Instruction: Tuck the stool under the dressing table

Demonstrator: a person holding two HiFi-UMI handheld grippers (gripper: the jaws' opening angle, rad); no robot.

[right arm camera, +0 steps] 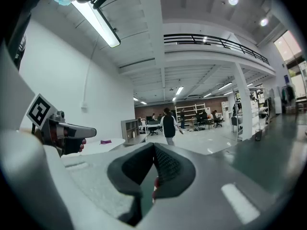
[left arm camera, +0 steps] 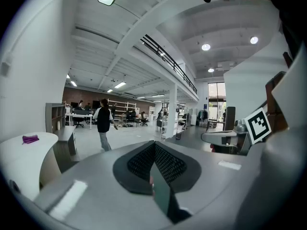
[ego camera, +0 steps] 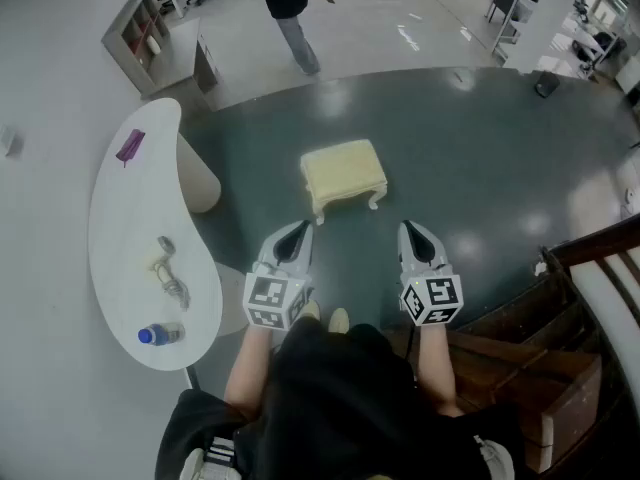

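A cream padded stool point(ego camera: 343, 173) with short curved legs stands on the dark floor, out in the open to the right of the white curved dressing table point(ego camera: 115, 233). My left gripper point(ego camera: 299, 230) and right gripper point(ego camera: 411, 229) are held side by side short of the stool's near edge, not touching it. Both point forward, nearly level. In the left gripper view, the left gripper point(left arm camera: 154, 146) has its jaws shut with nothing between them. The right gripper point(right arm camera: 154, 148) looks the same in its own view. The stool is hidden in both gripper views.
On the table lie a purple item point(ego camera: 130, 146), a small trinket point(ego camera: 168, 268) and a blue-capped bottle point(ego camera: 160, 334). A person point(ego camera: 290, 8) walks across the far floor. Wooden furniture point(ego camera: 560, 318) stands at the right, a grey shelf unit point(ego camera: 140, 33) at the back left.
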